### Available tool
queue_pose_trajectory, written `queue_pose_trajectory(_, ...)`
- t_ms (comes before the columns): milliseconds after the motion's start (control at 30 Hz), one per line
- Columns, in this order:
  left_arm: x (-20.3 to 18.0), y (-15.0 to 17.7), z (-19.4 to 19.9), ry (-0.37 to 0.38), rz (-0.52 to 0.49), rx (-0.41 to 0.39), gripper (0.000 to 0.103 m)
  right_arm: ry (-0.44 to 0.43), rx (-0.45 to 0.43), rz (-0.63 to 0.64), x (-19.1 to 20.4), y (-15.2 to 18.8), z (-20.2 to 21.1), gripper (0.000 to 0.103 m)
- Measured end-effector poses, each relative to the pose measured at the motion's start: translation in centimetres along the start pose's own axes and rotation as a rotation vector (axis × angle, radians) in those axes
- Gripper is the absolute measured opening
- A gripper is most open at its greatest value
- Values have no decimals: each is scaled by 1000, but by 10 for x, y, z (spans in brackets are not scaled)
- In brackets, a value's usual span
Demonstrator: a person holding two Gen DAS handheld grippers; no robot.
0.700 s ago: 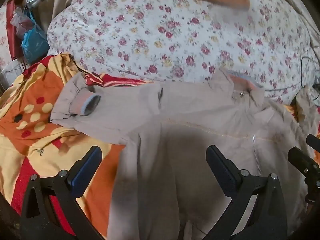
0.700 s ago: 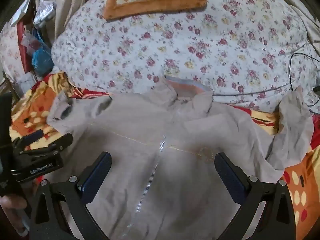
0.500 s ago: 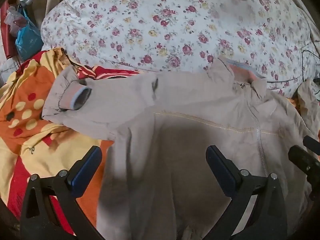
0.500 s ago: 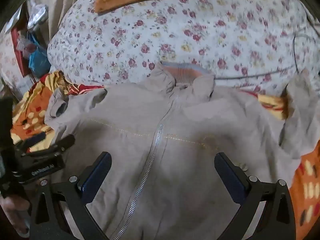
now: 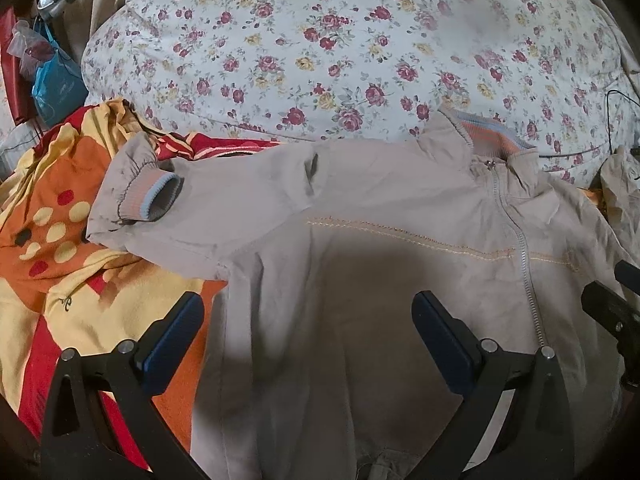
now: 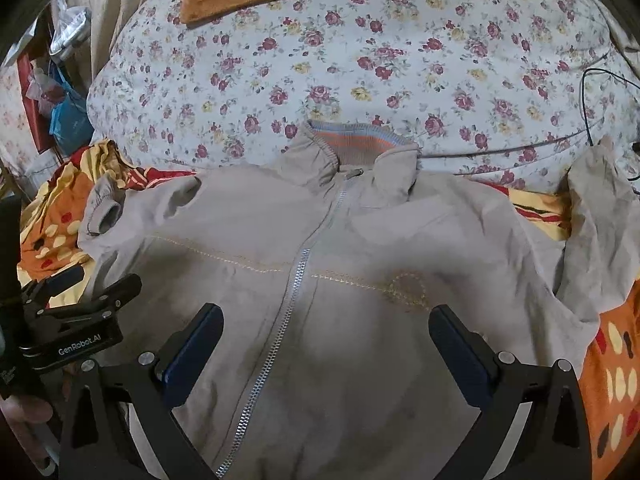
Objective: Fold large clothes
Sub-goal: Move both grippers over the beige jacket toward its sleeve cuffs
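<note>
Jacket [image 6: 320, 300] flat, sleeve [image 5: 160, 208] overhanging bedspread [image 5: 60, 240].

The only legible text is "GenRobot.AI", in white on the black body of the left gripper [image 6: 76, 312].

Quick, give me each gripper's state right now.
Left gripper: open, holding nothing, above the beige zip-up fabric jacket.
Right gripper: open, holding nothing, above the same jacket.
</note>
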State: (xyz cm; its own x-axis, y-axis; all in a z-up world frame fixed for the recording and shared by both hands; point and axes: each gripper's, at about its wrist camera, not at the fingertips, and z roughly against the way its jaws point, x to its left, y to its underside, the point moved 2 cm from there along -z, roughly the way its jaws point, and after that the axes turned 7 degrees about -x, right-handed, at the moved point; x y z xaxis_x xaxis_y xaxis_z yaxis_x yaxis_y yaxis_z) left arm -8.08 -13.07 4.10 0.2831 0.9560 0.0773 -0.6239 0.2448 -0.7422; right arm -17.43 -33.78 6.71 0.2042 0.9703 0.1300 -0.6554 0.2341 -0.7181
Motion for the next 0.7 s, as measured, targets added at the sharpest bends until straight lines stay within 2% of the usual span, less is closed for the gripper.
queue_pose_trajectory(400,-3,2,-3,-16,-23,-1,103,41,25,10,-4,2,-6,103)
queue_pose_trajectory(700,0,3,-3,-21,-19,-4,103,27,32,-8,-5,4,-9,103)
